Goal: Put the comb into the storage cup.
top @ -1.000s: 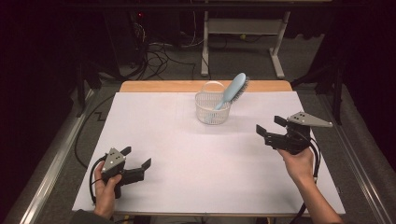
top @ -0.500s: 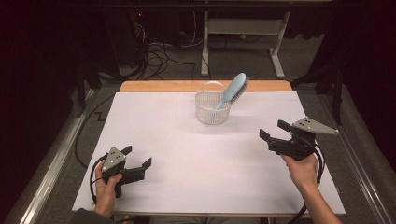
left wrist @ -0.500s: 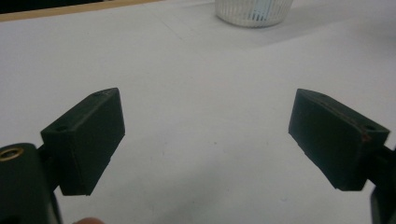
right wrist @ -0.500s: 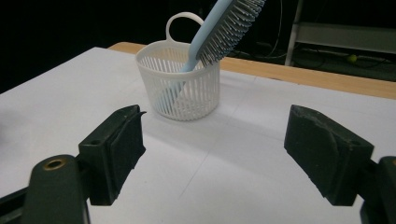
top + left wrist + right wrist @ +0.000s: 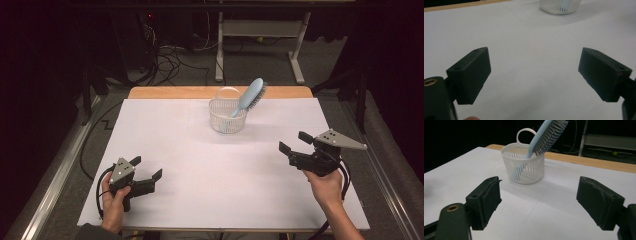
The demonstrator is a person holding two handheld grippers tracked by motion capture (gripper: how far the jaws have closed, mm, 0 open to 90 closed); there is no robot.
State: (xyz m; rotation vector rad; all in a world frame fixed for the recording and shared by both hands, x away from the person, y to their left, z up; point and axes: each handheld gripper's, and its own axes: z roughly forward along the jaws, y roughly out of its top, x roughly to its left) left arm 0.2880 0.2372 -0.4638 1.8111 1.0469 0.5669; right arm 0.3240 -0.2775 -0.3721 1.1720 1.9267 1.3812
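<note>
A white slotted plastic basket [image 5: 228,116] with a loop handle stands upright on the white-covered table [image 5: 200,150], close to the table's far wooden edge. A light-blue hairbrush [image 5: 248,96] rests in the basket handle-down, its bristled head sticking out above the rim and leaning to the basket's right in the high view.

The right gripper [image 5: 295,142] is held in a hand [image 5: 326,186] well nearer than the basket and to its right, off the table surface it seems, with its 2 jaws spread wide and nothing between them. In the right gripper view the basket [image 5: 523,165] and the hairbrush [image 5: 543,136] stand beyond the gap between the jaws, left of centre, well apart from them.

The left gripper [image 5: 146,167] is held in the other hand [image 5: 115,200] well nearer than the basket and to its left, its 2 jaws likewise wide apart and empty. In the left gripper view the basket's lower wall [image 5: 560,5] shows far beyond the jaws, over bare white table.
</note>
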